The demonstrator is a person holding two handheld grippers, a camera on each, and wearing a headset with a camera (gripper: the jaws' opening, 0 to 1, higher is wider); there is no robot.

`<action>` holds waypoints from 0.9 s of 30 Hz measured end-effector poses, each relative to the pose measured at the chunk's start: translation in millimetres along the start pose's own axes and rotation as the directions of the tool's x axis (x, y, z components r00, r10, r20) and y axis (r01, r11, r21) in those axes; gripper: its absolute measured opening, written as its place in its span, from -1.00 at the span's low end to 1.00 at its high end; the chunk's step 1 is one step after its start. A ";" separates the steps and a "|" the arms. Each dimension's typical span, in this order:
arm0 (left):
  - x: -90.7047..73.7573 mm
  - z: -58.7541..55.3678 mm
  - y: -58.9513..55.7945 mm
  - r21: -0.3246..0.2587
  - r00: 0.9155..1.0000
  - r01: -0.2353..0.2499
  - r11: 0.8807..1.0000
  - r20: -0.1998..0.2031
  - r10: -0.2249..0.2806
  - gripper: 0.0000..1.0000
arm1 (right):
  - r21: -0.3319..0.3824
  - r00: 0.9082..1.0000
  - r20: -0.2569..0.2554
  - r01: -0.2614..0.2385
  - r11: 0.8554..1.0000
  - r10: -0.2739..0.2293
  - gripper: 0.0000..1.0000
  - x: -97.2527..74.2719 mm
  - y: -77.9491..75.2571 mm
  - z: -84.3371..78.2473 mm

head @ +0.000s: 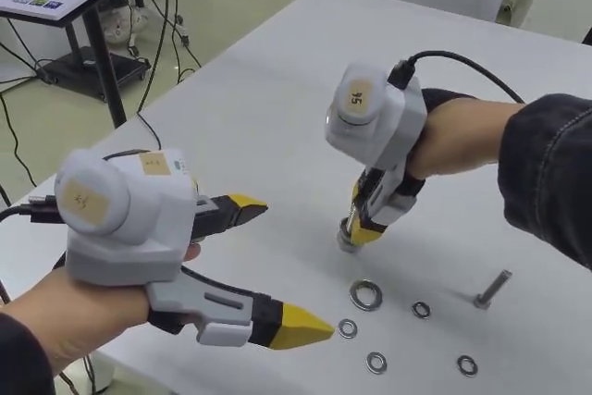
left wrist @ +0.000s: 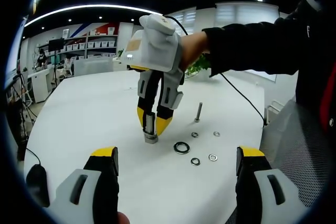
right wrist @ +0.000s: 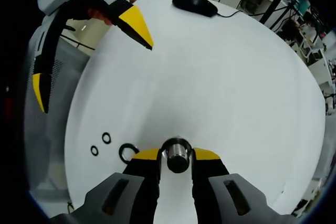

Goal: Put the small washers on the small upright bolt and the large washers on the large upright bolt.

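Five washers lie flat by the worktop's near edge: one large washer, four small washers | my right gripper jaws clenched on large bolt, head-down beside them | my left gripper jaws released | likely thin, stiff, slippery steel: pinch outer rim

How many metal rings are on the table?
5. A large washer lies by the large bolt in the right gripper. Four small washers: one beside the small bolt, two below the large washer, one at bottom right. Others may hide behind the gripper.
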State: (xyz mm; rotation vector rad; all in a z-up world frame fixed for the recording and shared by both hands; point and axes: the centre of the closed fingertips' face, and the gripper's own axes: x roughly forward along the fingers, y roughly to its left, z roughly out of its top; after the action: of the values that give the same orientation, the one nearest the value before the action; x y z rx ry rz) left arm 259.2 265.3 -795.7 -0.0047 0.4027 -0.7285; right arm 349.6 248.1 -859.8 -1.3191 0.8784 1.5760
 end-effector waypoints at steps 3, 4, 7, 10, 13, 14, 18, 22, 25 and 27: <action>-0.2 -0.7 0.5 -0.001 1.000 -0.001 1.000 -0.001 0.001 0.86 | -0.005 1.000 -0.012 0.006 1.000 -0.006 -0.55 2.1 1.5 -1.2; -0.2 -0.7 0.6 -0.002 1.000 -0.001 1.000 0.000 0.001 0.86 | -0.007 1.000 -0.014 0.006 1.000 -0.007 -0.55 3.1 1.9 -1.2; -0.4 -1.0 0.9 -0.001 1.000 -0.002 1.000 -0.001 0.002 0.86 | -0.016 1.000 -0.025 0.012 1.000 -0.012 -0.55 7.7 -1.2 -3.1; -0.7 -1.1 1.6 -0.003 1.000 -0.003 1.000 0.000 0.003 0.86 | -0.019 0.999 -0.029 0.013 1.000 -0.013 -0.54 8.8 -0.2 -3.5; -0.8 -1.4 1.8 -0.003 1.000 -0.003 1.000 0.000 0.003 0.86 | -0.017 0.999 -0.029 0.013 1.000 -0.013 -0.54 7.4 -0.1 -3.3; -0.7 -1.3 1.7 -0.003 1.000 -0.002 1.000 0.000 0.002 0.86 | -0.017 1.000 -0.028 0.013 1.000 -0.014 -0.54 7.1 0.4 -3.2; -0.3 -1.1 1.4 -0.002 1.000 -0.001 1.000 -0.001 0.001 0.86 | -0.011 1.000 -0.026 0.013 1.000 -0.013 -0.54 6.8 -0.3 -3.5; -0.5 -0.5 1.3 -0.001 1.000 -0.001 1.000 0.000 0.001 0.86 | -0.001 1.000 -0.026 0.012 1.000 -0.012 -0.53 5.9 0.5 -3.6; -1.0 -0.7 1.2 -0.002 1.000 -0.001 1.000 0.001 0.001 0.86 | -0.007 0.999 -0.032 0.007 1.000 -0.008 -0.51 6.1 1.8 -4.8; -1.3 -0.8 1.0 -0.002 1.000 -0.001 1.000 0.001 0.001 0.86 | 0.003 1.000 -0.023 -0.007 1.000 0.007 -0.43 6.7 3.7 -4.1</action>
State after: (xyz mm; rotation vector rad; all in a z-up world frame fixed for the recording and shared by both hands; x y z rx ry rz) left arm 258.7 267.0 -796.2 -0.0064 0.4023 -0.7273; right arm 347.3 244.2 -867.3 -1.3357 0.9002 1.5671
